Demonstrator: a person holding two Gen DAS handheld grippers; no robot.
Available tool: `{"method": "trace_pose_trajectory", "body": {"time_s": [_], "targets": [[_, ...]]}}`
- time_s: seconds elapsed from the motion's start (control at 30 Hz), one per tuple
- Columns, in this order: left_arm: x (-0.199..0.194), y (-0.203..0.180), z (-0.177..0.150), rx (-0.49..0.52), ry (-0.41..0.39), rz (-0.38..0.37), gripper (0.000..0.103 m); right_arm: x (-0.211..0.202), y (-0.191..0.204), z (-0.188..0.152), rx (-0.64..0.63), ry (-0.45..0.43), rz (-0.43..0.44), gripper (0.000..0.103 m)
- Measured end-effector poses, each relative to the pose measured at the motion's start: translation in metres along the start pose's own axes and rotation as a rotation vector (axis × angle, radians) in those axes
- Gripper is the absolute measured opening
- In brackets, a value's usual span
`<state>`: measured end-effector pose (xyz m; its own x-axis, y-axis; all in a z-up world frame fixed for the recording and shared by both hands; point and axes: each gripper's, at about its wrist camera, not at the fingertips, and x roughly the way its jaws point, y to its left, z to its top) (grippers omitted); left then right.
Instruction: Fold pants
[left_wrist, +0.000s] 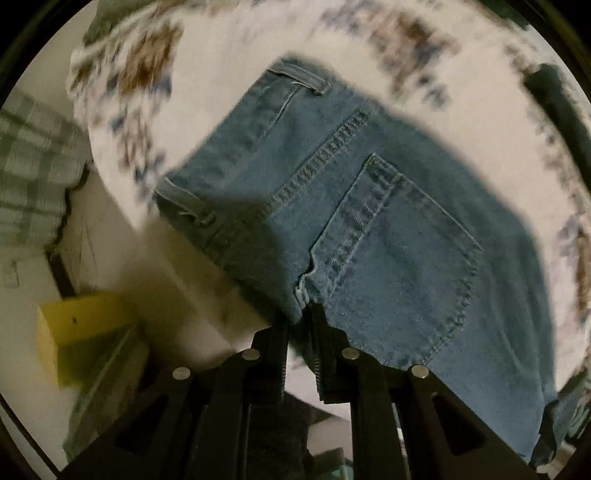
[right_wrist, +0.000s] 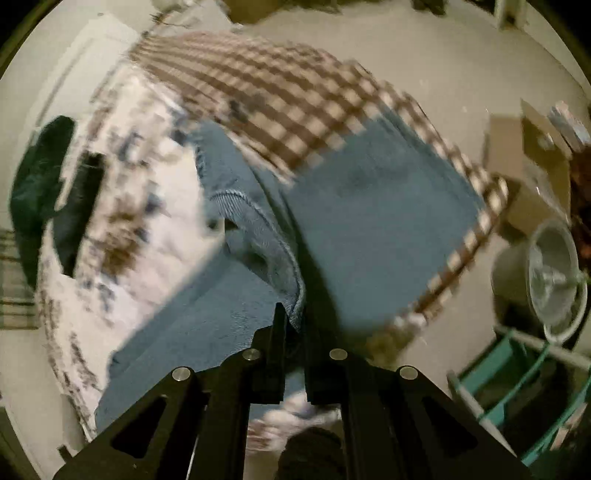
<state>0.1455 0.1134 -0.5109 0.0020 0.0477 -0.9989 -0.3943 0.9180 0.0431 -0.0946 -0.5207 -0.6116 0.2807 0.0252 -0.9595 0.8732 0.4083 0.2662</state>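
Note:
Blue denim pants (left_wrist: 369, 221) hang from my left gripper (left_wrist: 301, 314) over a white flowered bed sheet (left_wrist: 207, 74); a back pocket and the waistband with belt loops face the camera. The left gripper is shut on the denim edge beside the pocket. In the right wrist view the pants (right_wrist: 369, 206) lie partly folded over the flowered sheet (right_wrist: 140, 206) and a brown checked cloth (right_wrist: 280, 92). My right gripper (right_wrist: 293, 314) is shut on a curved denim edge. Both views are blurred by motion.
A yellow box (left_wrist: 74, 325) and a green plaid cloth (left_wrist: 33, 166) are at the left. A dark garment (right_wrist: 40, 184) lies on the sheet. A cardboard box (right_wrist: 532, 170), a clear bucket (right_wrist: 550, 277) and a teal rack (right_wrist: 517, 376) stand on the floor at the right.

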Motion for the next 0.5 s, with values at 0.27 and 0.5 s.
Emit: {"method": "trace_pose_trajectory", "body": {"time_s": [0.27,0.5], "targets": [[0.006,-0.001,-0.011,0.057,-0.043,0.028,0.017,0.061,-0.062,-0.007,0.110,0.149,-0.071,0.021],[-0.029,0.001,-0.028,0.097,-0.123,0.033,0.071,0.010,-0.043,0.005,-0.142,-0.011,-0.202,0.071]]}}
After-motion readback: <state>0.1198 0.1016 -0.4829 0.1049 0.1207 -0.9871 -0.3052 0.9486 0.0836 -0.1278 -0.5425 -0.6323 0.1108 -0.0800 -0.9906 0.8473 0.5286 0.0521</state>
